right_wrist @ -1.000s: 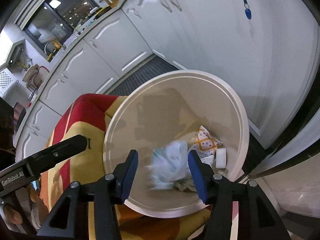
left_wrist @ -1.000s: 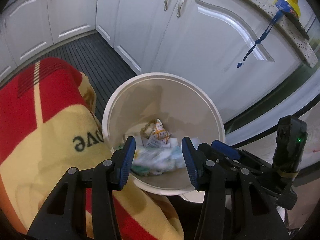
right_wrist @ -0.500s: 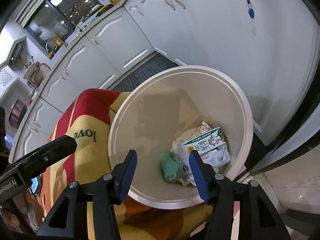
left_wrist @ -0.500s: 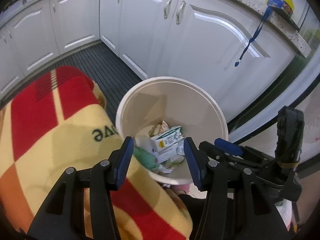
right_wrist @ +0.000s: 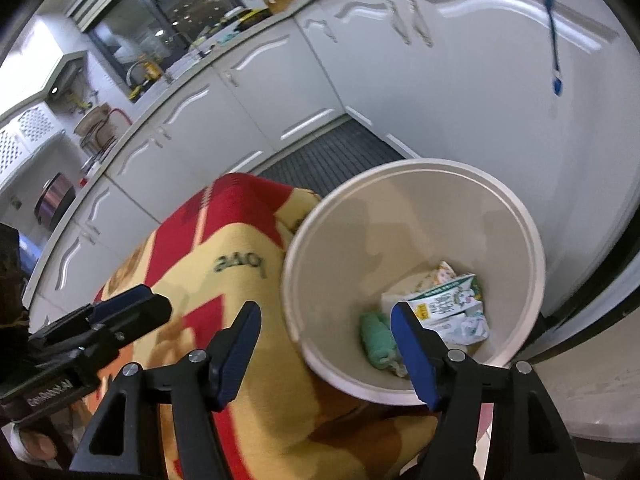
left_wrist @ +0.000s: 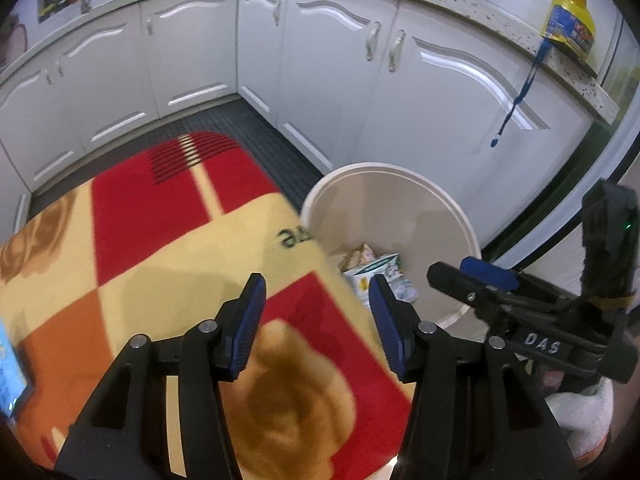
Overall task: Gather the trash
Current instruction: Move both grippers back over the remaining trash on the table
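A cream round trash bin (left_wrist: 460,220) (right_wrist: 532,248) stands on the floor beside a blanket-covered surface. Inside lie a green-and-white carton (right_wrist: 444,304) (left_wrist: 376,270), a crumpled green wad (right_wrist: 378,340) and white wrappers (right_wrist: 472,326). My left gripper (left_wrist: 316,320) is open and empty, above the red and yellow blanket (left_wrist: 180,264), left of the bin. My right gripper (right_wrist: 326,344) is open and empty, over the bin's near rim. The right gripper also shows in the left wrist view (left_wrist: 480,276).
White kitchen cabinets (left_wrist: 328,60) (right_wrist: 460,92) wrap around behind the bin. A dark ribbed floor mat (left_wrist: 248,120) (right_wrist: 332,156) lies before them. A blue lanyard (left_wrist: 516,96) hangs from the counter by a yellow container (left_wrist: 570,24). A blue device (left_wrist: 10,376) lies on the blanket's left edge.
Trash dropped from between the right gripper's fingers into the bin and settled. Both grippers have pulled back and left, away from the bin and over the blanket.
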A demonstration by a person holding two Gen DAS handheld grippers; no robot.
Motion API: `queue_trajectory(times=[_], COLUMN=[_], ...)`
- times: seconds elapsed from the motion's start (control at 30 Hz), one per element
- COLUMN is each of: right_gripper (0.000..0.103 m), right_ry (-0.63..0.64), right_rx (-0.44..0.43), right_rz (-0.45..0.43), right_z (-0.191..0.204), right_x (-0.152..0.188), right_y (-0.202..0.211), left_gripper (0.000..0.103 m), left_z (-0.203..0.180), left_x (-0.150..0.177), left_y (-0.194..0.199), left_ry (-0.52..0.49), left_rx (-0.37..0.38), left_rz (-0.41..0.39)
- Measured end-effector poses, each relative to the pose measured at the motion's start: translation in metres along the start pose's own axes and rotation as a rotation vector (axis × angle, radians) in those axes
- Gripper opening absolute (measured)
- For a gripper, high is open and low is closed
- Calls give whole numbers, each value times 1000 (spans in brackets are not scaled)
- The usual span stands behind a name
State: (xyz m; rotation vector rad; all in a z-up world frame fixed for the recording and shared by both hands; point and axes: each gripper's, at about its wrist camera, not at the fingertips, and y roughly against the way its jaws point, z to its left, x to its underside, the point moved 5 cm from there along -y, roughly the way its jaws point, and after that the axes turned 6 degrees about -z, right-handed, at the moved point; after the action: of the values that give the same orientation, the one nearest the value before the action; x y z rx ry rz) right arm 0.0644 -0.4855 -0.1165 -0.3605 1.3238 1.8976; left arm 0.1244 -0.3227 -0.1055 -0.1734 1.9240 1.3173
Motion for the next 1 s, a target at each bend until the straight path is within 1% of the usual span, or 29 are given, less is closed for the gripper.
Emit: queue_trajectory(times=[0.03,0.3,0.53,0.73,1.0], right_gripper=[65,66,66,68,69], right_ry=[11,87,128,162,212], right_rx=[-8,-62,-89,-114,-164], right_rz=[-2,5,17,24,58], right_z=[6,54,83,106,137], right_x=[0,8,16,20,34], right_y=[1,0,-4,-6,-16], left_gripper=[58,59,59,60,60], left_z=[4,38,60,78,108], left_x=[2,18,29,39,55], left_y=[4,32,51,68,90], left_ry=[5,37,68,91,141], left_rx=[-6,-77,-128,-158,-191], left_rz=[-4,-27,-42,-50,-42])
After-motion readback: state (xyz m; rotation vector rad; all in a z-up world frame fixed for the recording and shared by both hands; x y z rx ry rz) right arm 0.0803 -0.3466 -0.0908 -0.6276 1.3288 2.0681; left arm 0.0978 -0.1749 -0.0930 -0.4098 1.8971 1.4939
